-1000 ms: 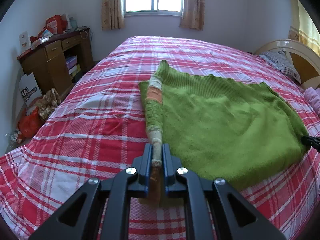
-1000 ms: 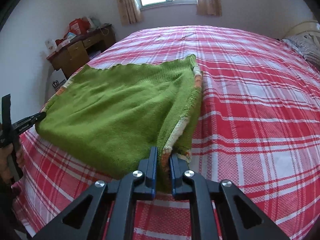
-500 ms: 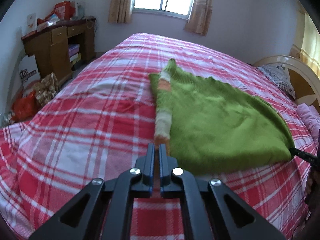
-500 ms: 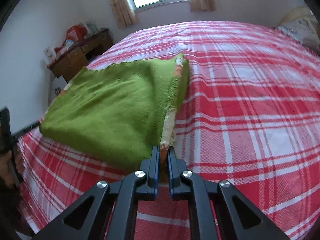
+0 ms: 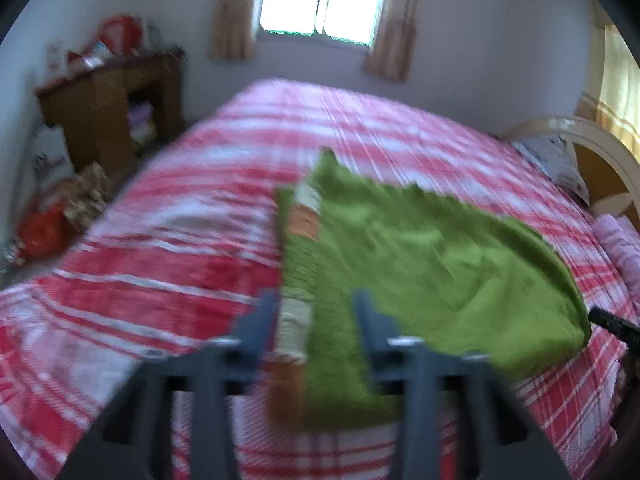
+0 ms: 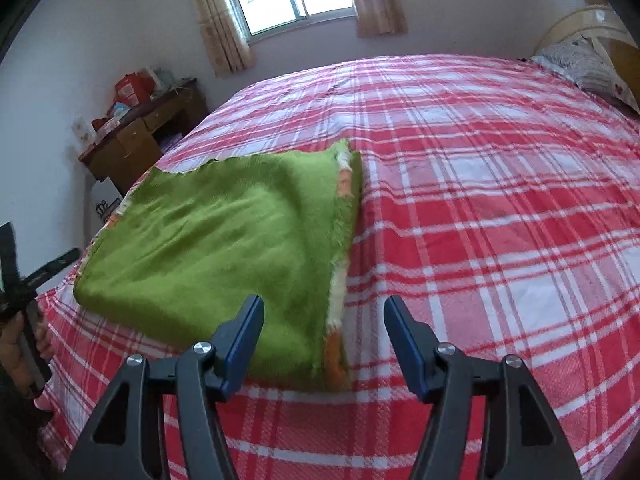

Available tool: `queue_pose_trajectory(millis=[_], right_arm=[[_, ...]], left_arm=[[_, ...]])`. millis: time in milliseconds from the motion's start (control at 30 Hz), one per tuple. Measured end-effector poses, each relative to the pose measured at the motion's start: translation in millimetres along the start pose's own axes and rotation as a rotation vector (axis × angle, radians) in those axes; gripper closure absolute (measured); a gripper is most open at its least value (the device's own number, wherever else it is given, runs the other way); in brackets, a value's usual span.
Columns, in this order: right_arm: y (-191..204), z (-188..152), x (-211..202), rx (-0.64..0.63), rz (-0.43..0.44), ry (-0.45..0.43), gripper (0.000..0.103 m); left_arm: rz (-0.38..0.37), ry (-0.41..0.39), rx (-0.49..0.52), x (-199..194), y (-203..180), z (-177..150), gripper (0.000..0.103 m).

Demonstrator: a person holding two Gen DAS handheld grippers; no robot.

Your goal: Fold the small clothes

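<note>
Both tools, left (image 5: 314, 310) and right (image 6: 322, 318), gape apart above the knit (image 6: 224, 248) on the bed (image 6: 480, 200); looks soft, floppy, so pinch the near corners.

Spread right hand-held gripper (image 6: 324, 320) above green garment (image 6: 224, 248)

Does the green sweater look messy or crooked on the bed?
Mostly neat. The green sweater lies folded on the plaid bedspread, with both grippers open and letting go. One small oddity: its striped edge is a bit wavy and fuzzy, and the far hem looks jagged. Nothing looks torn or spilled.
</note>
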State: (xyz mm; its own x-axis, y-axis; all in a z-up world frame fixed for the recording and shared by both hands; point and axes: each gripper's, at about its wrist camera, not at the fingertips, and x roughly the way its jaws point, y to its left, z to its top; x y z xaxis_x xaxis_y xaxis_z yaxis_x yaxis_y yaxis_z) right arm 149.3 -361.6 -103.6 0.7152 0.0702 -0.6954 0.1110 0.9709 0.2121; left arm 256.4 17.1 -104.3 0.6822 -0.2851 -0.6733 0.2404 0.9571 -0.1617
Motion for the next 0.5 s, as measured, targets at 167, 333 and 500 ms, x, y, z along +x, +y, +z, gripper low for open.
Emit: queue_pose_trajectory(millis=[167, 333, 500], right_arm=[[15, 5, 27, -0.101, -0.023, 0.086, 0.095], [18, -5, 5, -0.141, -0.014, 0.035, 0.097], [11, -21, 14, -0.132, -0.004, 0.082, 0.097]], left_arm=[[-0.006, -0.029, 0.030, -4, -6, -8, 0.103], [-0.038, -0.040, -0.025, -30, 11, -23, 0.103], [-0.025, 0.008, -0.051, -16, 24, -33, 0.103]])
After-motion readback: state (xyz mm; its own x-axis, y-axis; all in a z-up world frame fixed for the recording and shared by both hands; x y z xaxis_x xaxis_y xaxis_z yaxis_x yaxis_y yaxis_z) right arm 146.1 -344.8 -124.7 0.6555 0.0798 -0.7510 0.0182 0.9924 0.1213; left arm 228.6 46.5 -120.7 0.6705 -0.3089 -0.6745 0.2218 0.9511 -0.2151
